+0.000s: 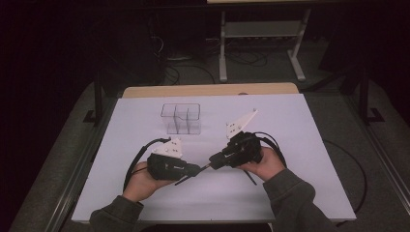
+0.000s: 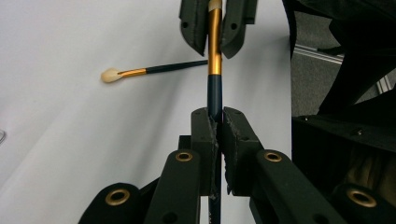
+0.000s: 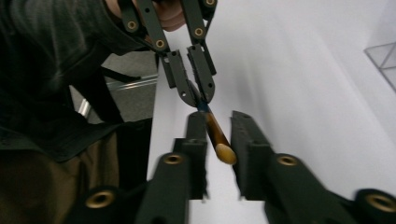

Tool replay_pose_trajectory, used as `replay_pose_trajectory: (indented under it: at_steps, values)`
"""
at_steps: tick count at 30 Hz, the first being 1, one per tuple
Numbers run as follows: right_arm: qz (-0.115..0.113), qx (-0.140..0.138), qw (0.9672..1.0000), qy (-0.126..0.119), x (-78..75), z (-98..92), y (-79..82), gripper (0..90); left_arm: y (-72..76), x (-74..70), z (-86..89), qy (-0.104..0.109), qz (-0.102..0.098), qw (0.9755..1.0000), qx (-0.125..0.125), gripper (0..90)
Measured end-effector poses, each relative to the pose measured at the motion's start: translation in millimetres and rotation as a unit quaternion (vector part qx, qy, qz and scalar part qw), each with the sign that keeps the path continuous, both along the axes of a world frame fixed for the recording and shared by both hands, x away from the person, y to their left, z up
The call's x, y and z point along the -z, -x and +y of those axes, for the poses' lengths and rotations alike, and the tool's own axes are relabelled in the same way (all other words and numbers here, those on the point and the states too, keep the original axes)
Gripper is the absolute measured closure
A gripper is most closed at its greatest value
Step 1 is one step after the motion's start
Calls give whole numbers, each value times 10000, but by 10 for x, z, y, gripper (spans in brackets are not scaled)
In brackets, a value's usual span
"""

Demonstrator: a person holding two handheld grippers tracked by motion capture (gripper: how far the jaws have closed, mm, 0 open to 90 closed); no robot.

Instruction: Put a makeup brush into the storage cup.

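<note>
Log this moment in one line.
left gripper: shut on brush | right gripper: jaws around brush tip | second brush: on table

You will find nothing to read here: no word, label, brand, number or sign stands on the worktop (image 1: 290, 145), on the clear box (image 1: 181, 118) toward its far edge, or on the brush (image 2: 214, 56) nearer to you than that box.

We see a white surface (image 1: 290, 145) with a wooden strip along its far edge. On it stands a clear divided organizer (image 1: 181, 118). A spare makeup brush (image 2: 149, 71) lies flat on the surface.
</note>
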State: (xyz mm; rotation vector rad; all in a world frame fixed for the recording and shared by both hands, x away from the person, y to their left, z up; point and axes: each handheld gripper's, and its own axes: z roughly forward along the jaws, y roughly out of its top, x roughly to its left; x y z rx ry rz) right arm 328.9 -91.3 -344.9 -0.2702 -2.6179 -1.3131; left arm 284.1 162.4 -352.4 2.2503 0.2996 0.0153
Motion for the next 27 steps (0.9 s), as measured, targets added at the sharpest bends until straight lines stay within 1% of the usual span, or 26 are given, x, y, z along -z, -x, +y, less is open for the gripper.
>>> replay_pose_trajectory:
  at_steps: [3, 4, 6, 7, 8, 10, 13, 14, 15, 17, 18, 19, 20, 21, 24, 25, 27]
  values:
    - [125, -97, 9999, -68, 0, -6, 2, 811, 4, 6, -15, -68, -49, 9999, 66, 835]
    - [75, -165, 9998, -90, 4, -6, -6, 818, 12, 13, -26, -64, -30, 10000, 67, 836]
    - [74, -215, 9997, -78, 0, -2, -3, 829, 20, 20, -42, -89, -24, 9999, 80, 836]
    - [109, -241, 9996, -115, -1, -2, -2, 832, 22, 21, -50, -107, -25, 9999, 84, 837]
    - [90, -266, 9995, -123, -5, 1, 1, 833, 20, 23, -54, -117, -11, 9999, 105, 837]
    - [98, -271, 9996, -60, -13, 5, 14, 834, 13, 27, -58, -113, 43, 9998, 147, 836]
    - [45, -346, 9994, -85, -19, 5, 14, 835, 11, 23, -73, -95, 80, 9998, 170, 826]
    - [71, -336, 9994, -14, -37, 2, 26, 835, 9, 18, -77, -109, 90, 9998, 171, 824]
    - [25, -342, 9994, -12, -42, 4, 26, 834, 8, 12, -83, -108, 125, 9997, 186, 822]
    - [-32, -384, 9993, 5, -75, 10, 35, 835, 4, 1, -102, -177, 128, 9995, 219, 778]
    - [-63, -392, 9992, 4, -94, 19, 42, 834, 14, 0, -116, -153, 141, 9996, 191, 777]
    - [-86, -396, 9992, 53, -113, 27, 53, 835, 19, -5, -134, -105, 169, 9997, 174, 775]
    - [-158, -442, 9989, 85, -130, 50, 62, 835, 22, -8, -140, -114, 183, 9996, 171, 764]
    - [-198, -465, 9987, 115, -136, 60, 66, 834, 27, -11, -147, -111, 190, 9996, 149, 765]
    - [-219, -476, 9985, 187, -155, 85, 83, 834, 22, -15, -154, -164, 191, 9995, 176, 767]
    - [-257, -495, 9983, 175, -154, 94, 81, 835, 21, -15, -153, -175, 189, 9995, 179, 780]
    - [-244, -531, 9981, 190, -155, 103, 82, 834, 16, -12, -152, -212, 212, 9994, 156, 781]
